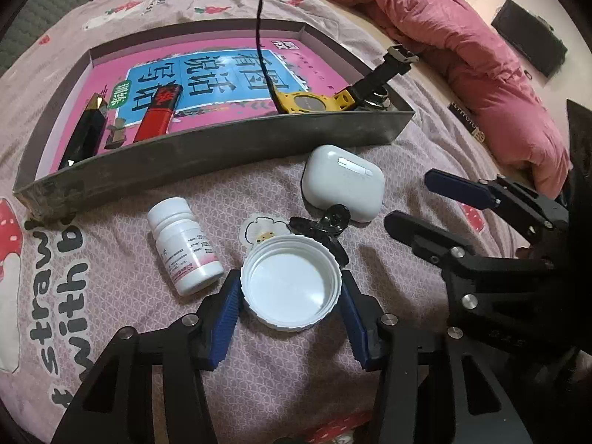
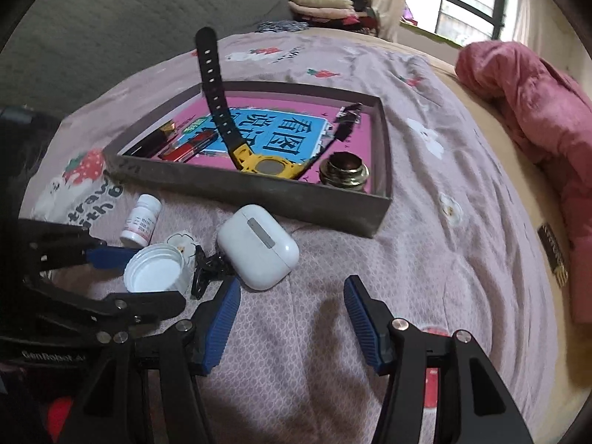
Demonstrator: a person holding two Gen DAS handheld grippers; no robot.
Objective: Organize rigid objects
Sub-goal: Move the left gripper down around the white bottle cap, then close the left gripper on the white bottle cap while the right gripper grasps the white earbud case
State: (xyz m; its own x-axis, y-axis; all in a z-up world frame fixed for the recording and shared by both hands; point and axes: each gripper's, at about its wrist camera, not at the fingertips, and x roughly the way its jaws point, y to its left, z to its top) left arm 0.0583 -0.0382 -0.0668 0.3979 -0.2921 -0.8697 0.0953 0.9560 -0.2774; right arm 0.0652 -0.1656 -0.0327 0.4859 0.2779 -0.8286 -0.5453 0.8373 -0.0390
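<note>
A white jar lid lies open side up on the bed, between the fingers of my left gripper, whose blue pads touch or nearly touch its rim. The lid also shows in the right wrist view. A white earbuds case, a white pill bottle on its side and a black clip lie around it. My right gripper is open and empty, just in front of the earbuds case; it shows in the left wrist view.
A shallow grey box stands behind the objects. It holds a pink book, a yellow watch with a black strap, two lighters and a brass piece. A pink quilt lies at the right.
</note>
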